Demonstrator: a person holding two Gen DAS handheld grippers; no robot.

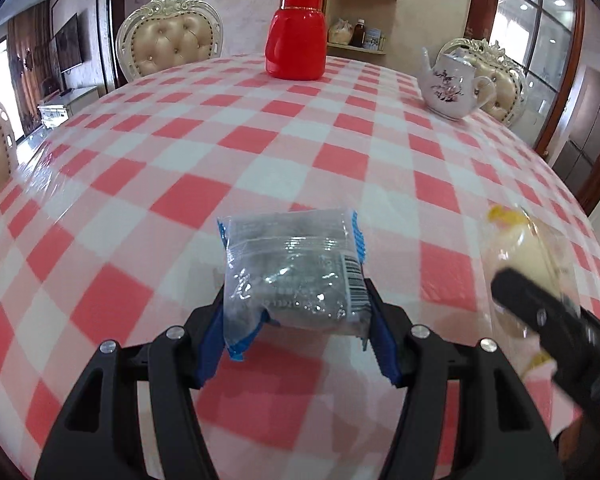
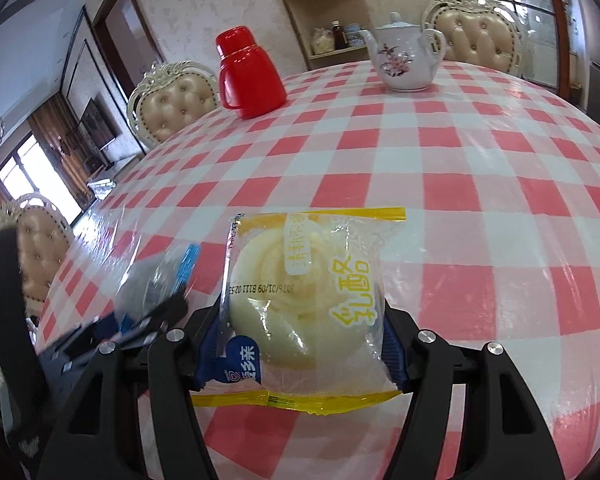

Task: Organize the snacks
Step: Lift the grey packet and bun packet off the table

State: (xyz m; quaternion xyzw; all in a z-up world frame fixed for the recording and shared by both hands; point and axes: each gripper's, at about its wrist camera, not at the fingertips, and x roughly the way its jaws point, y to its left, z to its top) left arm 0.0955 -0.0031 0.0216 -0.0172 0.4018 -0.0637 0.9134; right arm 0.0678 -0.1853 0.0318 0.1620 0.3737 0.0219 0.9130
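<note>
A clear packet with blue edges and a dark snack inside (image 1: 292, 264) hangs above the checked tablecloth (image 1: 140, 184), pinched between the blue pads of my left gripper (image 1: 296, 304), which is shut on it. My right gripper (image 2: 304, 320) is shut on a yellow-edged packet holding a pale cream bun (image 2: 304, 292), also lifted off the cloth. The two grippers are side by side. In the left wrist view the bun packet (image 1: 528, 240) shows blurred at the right, and in the right wrist view the blue-edged packet (image 2: 160, 276) shows blurred at the left.
A red thermos jug (image 1: 296, 32) stands at the table's far side, with a white flowered teapot (image 1: 452, 84) to its right. Padded chairs (image 1: 168, 40) ring the table. A wall shelf with jars (image 1: 356, 36) is behind.
</note>
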